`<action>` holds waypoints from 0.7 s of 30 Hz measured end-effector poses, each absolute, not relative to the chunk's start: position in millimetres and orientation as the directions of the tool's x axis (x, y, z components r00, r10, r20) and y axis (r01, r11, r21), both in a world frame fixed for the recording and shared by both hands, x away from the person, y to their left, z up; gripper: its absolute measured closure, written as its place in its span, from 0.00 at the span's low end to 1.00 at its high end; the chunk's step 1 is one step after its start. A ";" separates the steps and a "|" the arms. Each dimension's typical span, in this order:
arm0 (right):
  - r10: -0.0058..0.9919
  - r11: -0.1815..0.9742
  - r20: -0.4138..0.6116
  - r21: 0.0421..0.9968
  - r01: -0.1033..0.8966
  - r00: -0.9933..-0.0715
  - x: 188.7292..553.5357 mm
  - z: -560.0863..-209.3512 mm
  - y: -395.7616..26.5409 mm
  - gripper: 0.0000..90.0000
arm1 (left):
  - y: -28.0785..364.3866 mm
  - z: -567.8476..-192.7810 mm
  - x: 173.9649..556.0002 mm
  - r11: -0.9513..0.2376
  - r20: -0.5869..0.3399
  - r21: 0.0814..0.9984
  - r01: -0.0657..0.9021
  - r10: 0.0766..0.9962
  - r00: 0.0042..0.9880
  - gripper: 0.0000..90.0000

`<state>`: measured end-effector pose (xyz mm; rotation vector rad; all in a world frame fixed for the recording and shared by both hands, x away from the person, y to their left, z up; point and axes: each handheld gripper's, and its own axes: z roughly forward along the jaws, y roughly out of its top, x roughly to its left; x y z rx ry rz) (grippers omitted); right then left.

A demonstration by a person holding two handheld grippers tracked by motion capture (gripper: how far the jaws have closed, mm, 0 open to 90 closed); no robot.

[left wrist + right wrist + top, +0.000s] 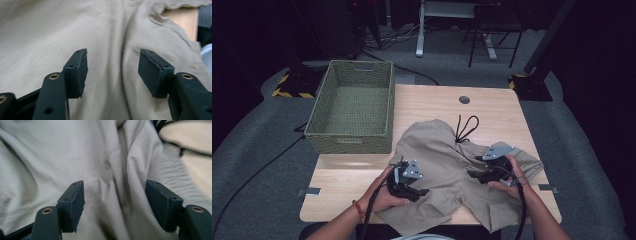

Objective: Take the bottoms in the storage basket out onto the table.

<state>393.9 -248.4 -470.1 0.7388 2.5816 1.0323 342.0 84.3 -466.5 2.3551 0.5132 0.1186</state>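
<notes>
A crumpled pair of khaki shorts [442, 165] lies on the near half of the wooden table [497, 107], and its black drawstring [466, 126] loops out at the far side. My left gripper [421, 192] hovers over the left leg of the shorts, held in a hand. In the left gripper view the left gripper [112, 72] stands open above the khaki shorts [107, 32], with nothing pinched between the pads. My right gripper [474, 174] is over the right part of the cloth. In the right gripper view the right gripper [115, 202] is open over a fold of the khaki shorts [75, 152].
A green woven basket [349, 142] stands on the table's far left corner and overhangs the edge. A round cable hole [464, 100] sits near the table's far edge. Black cables [377, 210] trail from both grippers toward the person.
</notes>
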 end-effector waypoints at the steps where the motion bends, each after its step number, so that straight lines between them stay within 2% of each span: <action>1: 0.549 0.611 -0.061 0.709 0.351 -0.833 392.9 -464.3 -251.7 0.36 | 83.8 -468.5 344.0 -0.675 -0.048 0.657 0.335 0.406 0.913 0.46; 6: 0.608 0.542 -0.086 0.771 0.334 -0.789 399.6 -431.1 -280.0 0.36 | 86.7 -481.2 351.9 -0.690 -0.063 0.627 0.361 0.418 0.906 0.47; 9: 0.665 0.497 -0.089 0.795 0.349 -0.742 416.1 -414.0 -299.8 0.41 | 90.4 -488.4 351.9 -0.705 -0.068 0.609 0.363 0.410 0.910 0.46; 10: 0.693 0.507 -0.119 0.782 0.363 -0.711 426.8 -410.8 -304.8 0.43 | 91.4 -489.5 351.6 -0.694 -0.072 0.620 0.366 0.414 0.907 0.47; 14: 0.720 0.549 -0.120 0.701 0.455 -0.684 461.6 -418.9 -308.2 0.43 | 93.7 -490.2 349.5 -0.697 -0.054 0.625 0.351 0.410 0.911 0.47; 21: 0.643 0.673 -0.065 0.523 0.523 -0.763 481.4 -456.6 -285.4 0.37 | 96.3 -491.3 346.5 -0.702 -0.038 0.630 0.333 0.400 0.916 0.45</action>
